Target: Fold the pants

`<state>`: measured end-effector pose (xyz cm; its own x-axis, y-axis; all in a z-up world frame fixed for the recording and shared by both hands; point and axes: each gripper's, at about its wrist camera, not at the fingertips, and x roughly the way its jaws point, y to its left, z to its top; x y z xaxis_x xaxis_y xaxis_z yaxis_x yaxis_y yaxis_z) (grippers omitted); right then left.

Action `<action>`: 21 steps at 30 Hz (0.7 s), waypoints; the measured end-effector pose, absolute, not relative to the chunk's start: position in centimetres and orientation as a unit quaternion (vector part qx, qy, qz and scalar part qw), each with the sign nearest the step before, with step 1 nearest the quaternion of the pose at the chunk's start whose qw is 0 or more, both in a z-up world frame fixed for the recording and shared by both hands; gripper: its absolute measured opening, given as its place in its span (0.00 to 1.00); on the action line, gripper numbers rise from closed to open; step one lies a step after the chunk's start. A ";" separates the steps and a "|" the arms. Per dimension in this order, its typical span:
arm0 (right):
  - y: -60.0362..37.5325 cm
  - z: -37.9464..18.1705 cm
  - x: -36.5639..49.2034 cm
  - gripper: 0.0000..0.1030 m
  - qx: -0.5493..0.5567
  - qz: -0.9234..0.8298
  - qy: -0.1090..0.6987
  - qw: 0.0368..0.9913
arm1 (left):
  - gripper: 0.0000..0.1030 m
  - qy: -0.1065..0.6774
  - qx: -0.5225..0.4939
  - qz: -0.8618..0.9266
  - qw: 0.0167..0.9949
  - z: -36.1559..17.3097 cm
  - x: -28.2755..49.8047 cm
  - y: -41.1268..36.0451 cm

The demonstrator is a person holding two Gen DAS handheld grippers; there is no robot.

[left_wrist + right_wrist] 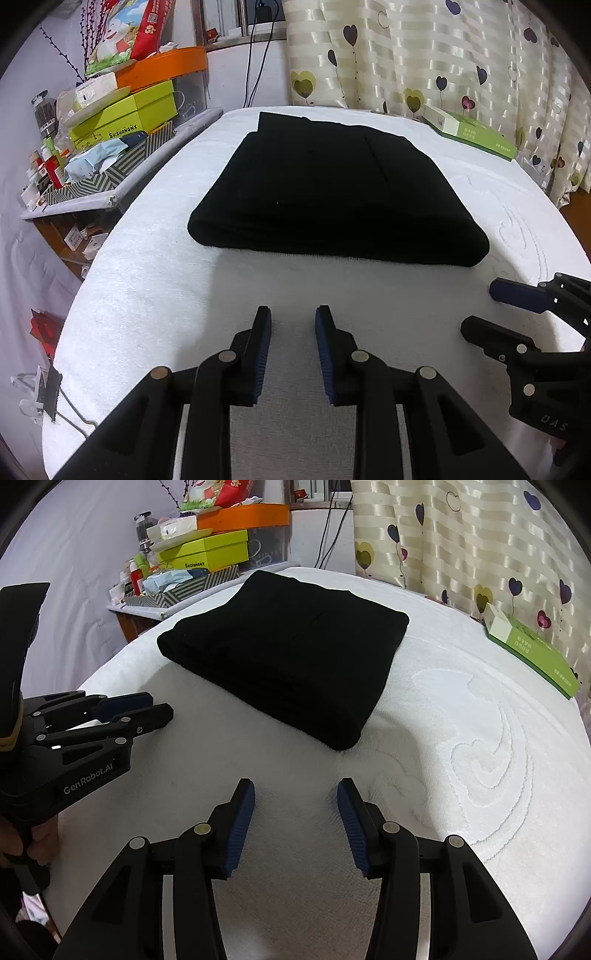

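A: How are the black pants (332, 192) seen?

B: They are seen folded into a thick, flat, roughly rectangular bundle. Several layers are stacked, with a rounded fold along the near edge and a narrower layer showing at the far end. Faint seams can be made out on top; no wrinkles can be told on the dark cloth.

A: Where are they laid?

B: They are laid on the white towel-covered table (155, 280), toward its far edge, with bare towel left all around. A green box (469, 131) is set near the far right corner, well apart from them.

A: And the tongs?

B: The left tongs (292, 314) are held partly open, nothing between them. The right tongs (295, 786) are spread wide, also empty. Both are kept over the near part of the table, clear of the pants.
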<state>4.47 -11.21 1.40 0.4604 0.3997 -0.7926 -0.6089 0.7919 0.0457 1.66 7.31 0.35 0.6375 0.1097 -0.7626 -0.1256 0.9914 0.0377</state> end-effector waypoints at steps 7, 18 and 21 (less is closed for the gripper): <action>-11.2 1.4 4.5 0.47 -0.125 0.297 0.425 0.846 | 0.27 0.422 -0.001 0.066 0.904 0.3 1.8 7.3; -11.1 1.4 4.5 0.47 -0.126 0.297 0.425 0.846 | 0.29 0.422 0.001 0.068 0.904 0.2 1.8 7.3; -11.1 1.4 4.5 0.47 -0.126 0.297 0.425 0.846 | 0.36 0.422 0.000 0.077 0.903 0.2 1.8 7.5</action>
